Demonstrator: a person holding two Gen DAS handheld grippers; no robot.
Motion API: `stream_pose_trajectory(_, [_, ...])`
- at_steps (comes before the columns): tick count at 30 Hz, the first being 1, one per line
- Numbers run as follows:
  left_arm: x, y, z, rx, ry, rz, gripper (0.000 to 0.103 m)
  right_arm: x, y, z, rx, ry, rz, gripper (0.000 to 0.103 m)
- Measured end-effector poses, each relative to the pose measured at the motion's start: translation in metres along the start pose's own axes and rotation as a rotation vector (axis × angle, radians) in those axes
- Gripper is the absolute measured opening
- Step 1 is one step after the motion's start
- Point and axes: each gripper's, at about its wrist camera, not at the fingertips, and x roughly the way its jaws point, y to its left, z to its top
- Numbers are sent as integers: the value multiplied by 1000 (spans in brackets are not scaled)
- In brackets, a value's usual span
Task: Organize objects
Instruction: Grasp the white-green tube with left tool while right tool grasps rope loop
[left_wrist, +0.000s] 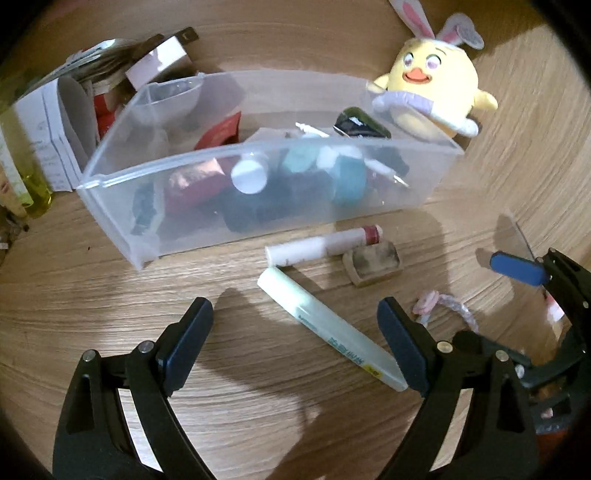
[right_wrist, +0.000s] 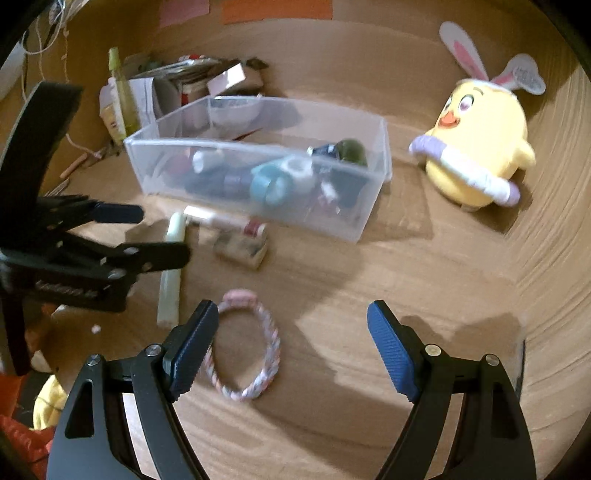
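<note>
Both claws are standing wide and empty over the desk as I am steering them toward loose items in front of the clear bin (left_wrist: 258, 225). Left claw (left_wrist: 295, 347) is straddling the pale green tube (left_wrist: 328, 332); right claw (right_wrist: 291, 347) is hanging beside the pink braided bracelet (right_wrist: 245, 347). Risk: the tube, lying slantwise, is likely rolling away if pinched off-centre. A lipstick-like stick (left_wrist: 321, 245) and small wooden block (left_wrist: 373, 266) are crowding the bin's front wall.
</note>
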Motion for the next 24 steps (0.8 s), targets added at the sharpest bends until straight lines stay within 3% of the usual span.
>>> stream_pose_trajectory(5, [-1, -1, -8, 37, 11, 11, 85, 9, 10, -6, -18, 44, 37, 81])
stream_pose_trajectory(12, [-9, 6, -17, 82, -3, 42, 59, 18, 20, 2, -53, 45, 53, 78])
stream_pose_trajectory(14, [-11, 9, -18, 84, -9, 49, 52, 21, 24, 2, -64, 50, 58, 59])
stream_pose_trajectory(18, [-12, 17, -16, 82, -16, 45, 35, 22, 24, 4, -57, 42, 73, 39])
stream_pose_trajectory(20, [-14, 21, -16, 78, -21, 34, 20, 23, 22, 5, -46, 37, 73, 26])
stream_pose_trajectory(24, [-17, 25, -19, 70, -26, 23, 15, 21, 20, 5, -34, 28, 81, 13])
